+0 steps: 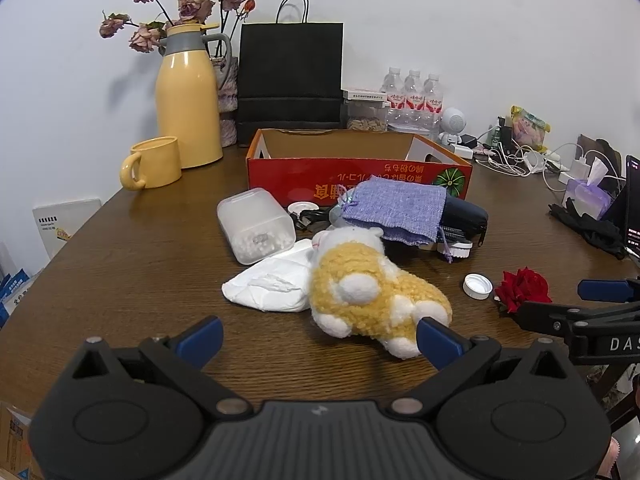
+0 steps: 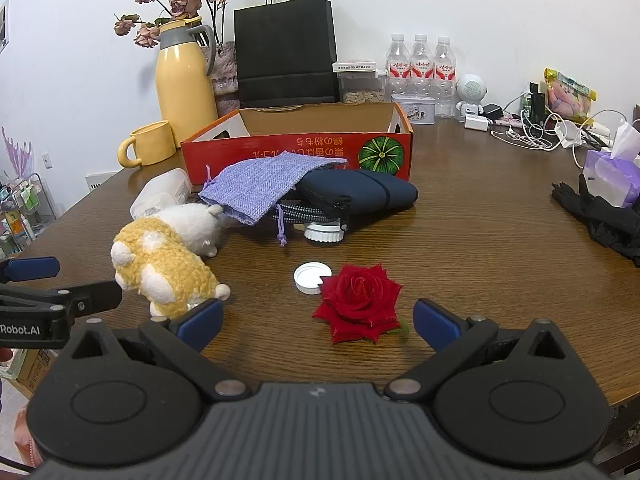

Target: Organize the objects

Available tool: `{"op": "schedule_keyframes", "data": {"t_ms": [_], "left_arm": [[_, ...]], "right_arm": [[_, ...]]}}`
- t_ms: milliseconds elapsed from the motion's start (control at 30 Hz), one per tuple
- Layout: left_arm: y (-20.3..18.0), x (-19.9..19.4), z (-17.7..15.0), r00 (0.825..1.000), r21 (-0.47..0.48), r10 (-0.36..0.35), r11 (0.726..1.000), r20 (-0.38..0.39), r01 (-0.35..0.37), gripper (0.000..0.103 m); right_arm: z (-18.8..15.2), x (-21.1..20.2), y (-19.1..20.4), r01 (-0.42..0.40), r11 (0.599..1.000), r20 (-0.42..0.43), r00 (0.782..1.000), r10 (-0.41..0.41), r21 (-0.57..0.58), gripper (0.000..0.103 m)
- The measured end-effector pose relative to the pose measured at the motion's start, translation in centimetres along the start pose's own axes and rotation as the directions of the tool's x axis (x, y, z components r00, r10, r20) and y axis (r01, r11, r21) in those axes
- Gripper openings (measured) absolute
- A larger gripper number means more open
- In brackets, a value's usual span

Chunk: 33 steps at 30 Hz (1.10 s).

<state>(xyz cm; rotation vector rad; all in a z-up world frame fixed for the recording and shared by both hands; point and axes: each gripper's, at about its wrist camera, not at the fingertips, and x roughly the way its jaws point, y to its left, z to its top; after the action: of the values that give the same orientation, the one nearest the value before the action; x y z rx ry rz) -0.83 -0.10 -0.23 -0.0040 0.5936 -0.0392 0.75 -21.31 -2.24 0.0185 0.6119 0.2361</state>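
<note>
The red cardboard box (image 1: 360, 176) stands open at the middle of the wooden table (image 1: 140, 280), and what shows of its interior is bare, though its floor is hidden from both views; no item is seen to have been put away, so the task is judged to be at or near its start. Loose items are noted in front of the box: a yellow and white plush toy (image 1: 372, 300), a white folded packet (image 1: 272, 284) touching it, a clear plastic container (image 1: 256, 224), a purple woven pouch (image 2: 264, 184) draped over a dark blue case (image 2: 360, 194), a white bottle cap (image 2: 312, 277) and a red rose (image 2: 358, 304) just beside it. The left gripper (image 1: 320, 340) is seen spread wide and empty, its right finger close to the plush toy. The right gripper (image 2: 318, 322) is likewise spread and empty, low before the rose. All items remain to be sorted.
</note>
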Motion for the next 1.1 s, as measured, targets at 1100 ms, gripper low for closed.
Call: {"op": "schedule_keyframes", "data": {"t_ms": [1100], "left_arm": [[-0.53,-0.34,-0.21,1.000,0.018,-0.008,1.000,0.029,0.007,0.103]], "right_arm": [[-0.02,0.01,-0.01,-0.002,1.000,0.001,1.000,0.002,0.001,0.103]]}}
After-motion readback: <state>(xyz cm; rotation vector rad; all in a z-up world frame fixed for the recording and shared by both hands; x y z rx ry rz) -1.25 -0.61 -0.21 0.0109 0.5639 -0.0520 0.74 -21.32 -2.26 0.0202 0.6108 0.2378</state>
